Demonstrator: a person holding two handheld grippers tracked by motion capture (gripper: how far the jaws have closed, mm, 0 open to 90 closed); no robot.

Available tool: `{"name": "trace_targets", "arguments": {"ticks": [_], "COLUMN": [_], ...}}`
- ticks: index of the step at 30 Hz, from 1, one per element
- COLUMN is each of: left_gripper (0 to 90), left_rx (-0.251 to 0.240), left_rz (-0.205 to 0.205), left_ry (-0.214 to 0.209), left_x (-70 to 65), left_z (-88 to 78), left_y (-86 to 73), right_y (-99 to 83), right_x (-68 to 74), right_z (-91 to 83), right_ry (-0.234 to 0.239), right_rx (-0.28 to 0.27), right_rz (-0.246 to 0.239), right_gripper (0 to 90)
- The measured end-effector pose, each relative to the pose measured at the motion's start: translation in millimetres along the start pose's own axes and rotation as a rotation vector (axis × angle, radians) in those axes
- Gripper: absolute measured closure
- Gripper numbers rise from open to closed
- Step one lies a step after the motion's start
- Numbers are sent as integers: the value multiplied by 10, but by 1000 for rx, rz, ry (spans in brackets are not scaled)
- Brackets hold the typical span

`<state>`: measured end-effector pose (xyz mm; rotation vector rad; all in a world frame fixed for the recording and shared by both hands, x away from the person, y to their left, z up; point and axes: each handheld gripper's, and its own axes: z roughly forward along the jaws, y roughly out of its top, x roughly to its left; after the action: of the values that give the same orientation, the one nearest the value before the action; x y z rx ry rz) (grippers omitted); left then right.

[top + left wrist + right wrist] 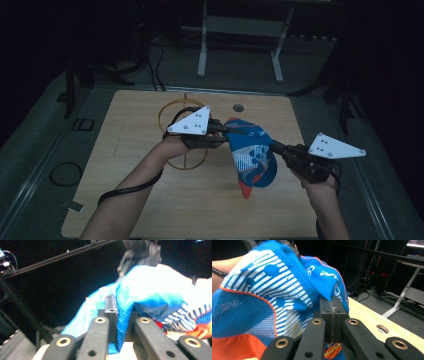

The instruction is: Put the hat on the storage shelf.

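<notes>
Two bare forearms enter from the near edge of the high view, each hand holding a set of tongs topped by a grey three-cornered plate. Between them, lifted above the middle of the wooden desk, hangs a pair of blue sports shorts.

Left tongs come in from the left and are clenched on the far upper edge of the shorts; in the left gripper view a fold of bright blue cloth runs right between the two black jaws, which are pressed together on it. Right tongs come in from the right and are clenched on the cloth's right edge; in the right gripper view the jaws are shut tight with a thin seam of fabric caught between them.

Held this way, the shorts' long axis runs from far to near, with the top edge stretched between the two grips and the rest drooping toward the near side, ending in an orange band. Fabric is blue mesh with white horizontal stripes and orange piping. White cursive lettering shows near the top edge but is too small to read. A small orange basketball-style label hangs below the right tongs; its writing cannot be made out.

Behind the left hand, a yellow circle with crossing lines is marked on the desk, and a small round hole sits near the far edge.
</notes>
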<state>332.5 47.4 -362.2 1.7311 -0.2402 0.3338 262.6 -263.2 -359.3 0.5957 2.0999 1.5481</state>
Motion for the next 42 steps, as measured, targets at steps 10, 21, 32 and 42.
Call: {"name": "trace_targets", "arguments": {"ticks": [10,21,32,42], "left_gripper": [626,167,22,17], "left_rx": [85,135,174,240], "left_rz": [-69,-185,-265,-313], "left_ry": [72,300,482,567], "left_x": [-57,-190,-336,-648], "left_z": [-210,-744,-1327,-1629], "left_y": [3,-123,-375,-764], "right_y": [207,330,563,843], "right_x": [-52,-88,-93,-90], "right_z": [-63,48,336,793], "right_ry": [-27,-15,-21,-6], "right_rx": [-7,-21,-24,-21], "right_rz": [-33,-24,-37,-36], "right_gripper": [900,900,900,900]}}
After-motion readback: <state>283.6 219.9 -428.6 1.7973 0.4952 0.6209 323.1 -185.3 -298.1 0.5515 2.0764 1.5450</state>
